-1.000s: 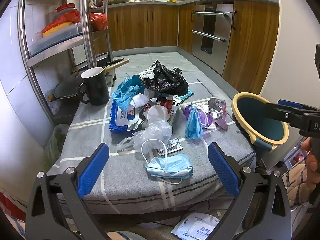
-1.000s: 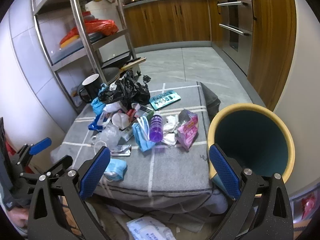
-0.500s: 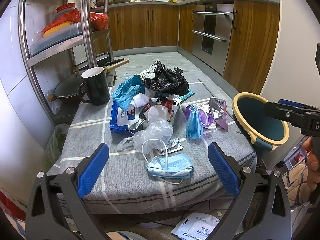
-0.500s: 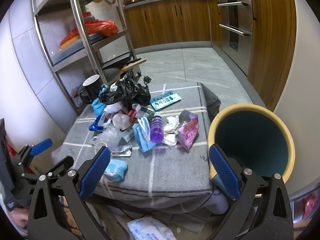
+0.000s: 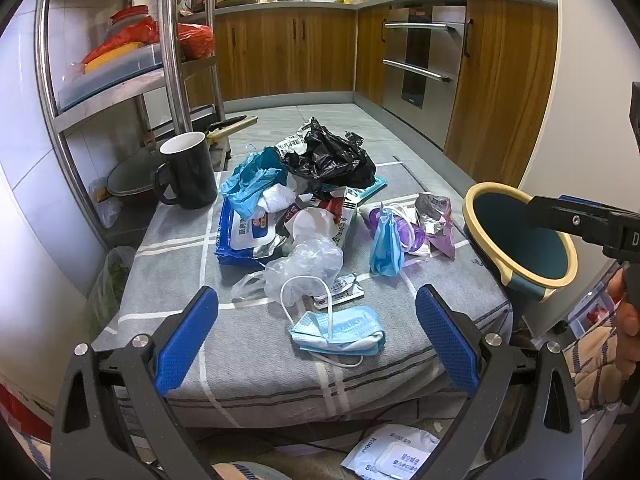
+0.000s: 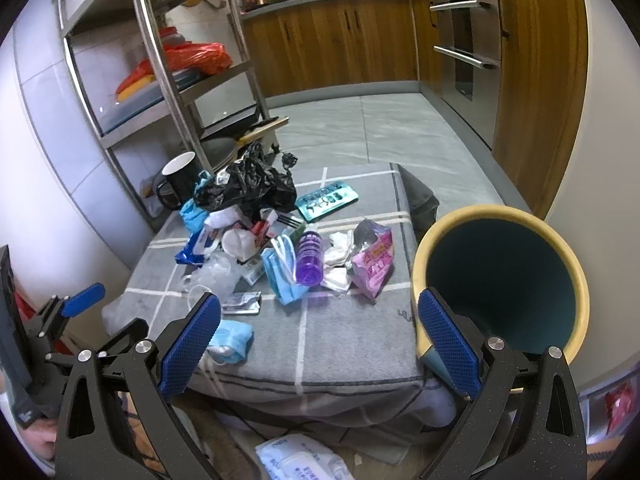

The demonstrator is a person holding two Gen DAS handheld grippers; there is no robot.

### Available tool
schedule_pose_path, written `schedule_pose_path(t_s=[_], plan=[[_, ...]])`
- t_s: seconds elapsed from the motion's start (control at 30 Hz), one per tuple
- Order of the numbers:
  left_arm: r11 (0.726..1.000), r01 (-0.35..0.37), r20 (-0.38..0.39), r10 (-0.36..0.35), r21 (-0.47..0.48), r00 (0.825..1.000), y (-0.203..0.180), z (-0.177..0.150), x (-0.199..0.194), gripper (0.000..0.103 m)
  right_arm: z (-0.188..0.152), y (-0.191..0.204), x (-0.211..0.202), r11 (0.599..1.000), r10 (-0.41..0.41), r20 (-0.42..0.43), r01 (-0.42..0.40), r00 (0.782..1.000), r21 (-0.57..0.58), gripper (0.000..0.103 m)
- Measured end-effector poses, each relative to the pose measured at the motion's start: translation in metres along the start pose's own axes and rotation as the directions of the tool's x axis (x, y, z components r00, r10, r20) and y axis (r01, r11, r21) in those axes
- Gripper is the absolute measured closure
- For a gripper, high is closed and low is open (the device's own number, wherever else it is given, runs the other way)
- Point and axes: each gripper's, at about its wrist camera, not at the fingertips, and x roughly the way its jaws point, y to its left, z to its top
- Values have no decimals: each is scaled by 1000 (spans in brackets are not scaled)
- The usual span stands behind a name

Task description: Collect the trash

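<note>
While trash lies heaped on the grey table, the left gripper and right gripper both hover wide and empty, a face mask nearest and the bin alongside.

Spread left hand-held gripper before trash pile

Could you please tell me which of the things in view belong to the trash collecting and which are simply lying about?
Belong to the job:
- face mask
- clear plastic bag
- black plastic bag
- purple bottle
- pink wrapper
- bin
- left gripper and right gripper, both open

Just lying about:
- black mug
- metal shelf rack
- kitchen cabinets
</note>
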Motion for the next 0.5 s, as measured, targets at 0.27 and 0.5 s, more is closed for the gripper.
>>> schedule_pose_path(t_s=[0.27, 0.5], plan=[[1000, 15, -51, -14, 14, 999, -5, -5, 10, 6, -2, -6, 7, 1000, 7, -36, -6, 999, 29, 5], [991, 82, -174, -61, 110, 983, -27, -18, 38, 14, -4, -12, 11, 999, 5, -48, -3, 999, 53, 5]])
